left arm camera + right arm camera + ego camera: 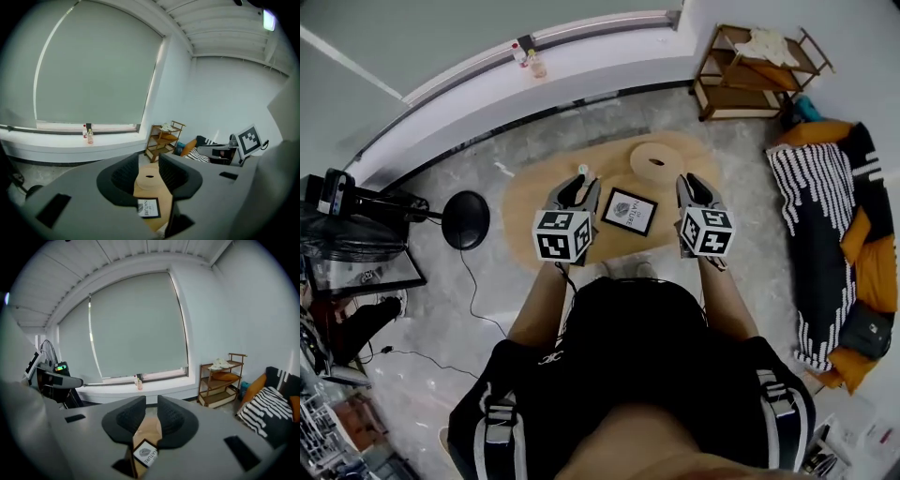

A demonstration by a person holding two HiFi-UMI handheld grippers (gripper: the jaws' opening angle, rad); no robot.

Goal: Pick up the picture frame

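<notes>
Picture frame (629, 211) lies flat on the pale wooden surface (530, 211), lower than both pairs of my jaws and touched by neither. It has a black border round a white card with dark print. My left gripper (579, 187) hovers just to the frame's left, its jaws standing apart with nothing gripped. Looking along them, the frame (149, 207) sits ahead and below the gap, and a round wooden disc (150, 180) with a slot rests on the surface beyond it. My right gripper (696, 187) hovers just to the frame's right, its jaws parted by a narrower gap and also empty. Along those jaws the frame (146, 454) shows below the gap, turned corner-on, with bare surface (149, 430) between the two pads.
</notes>
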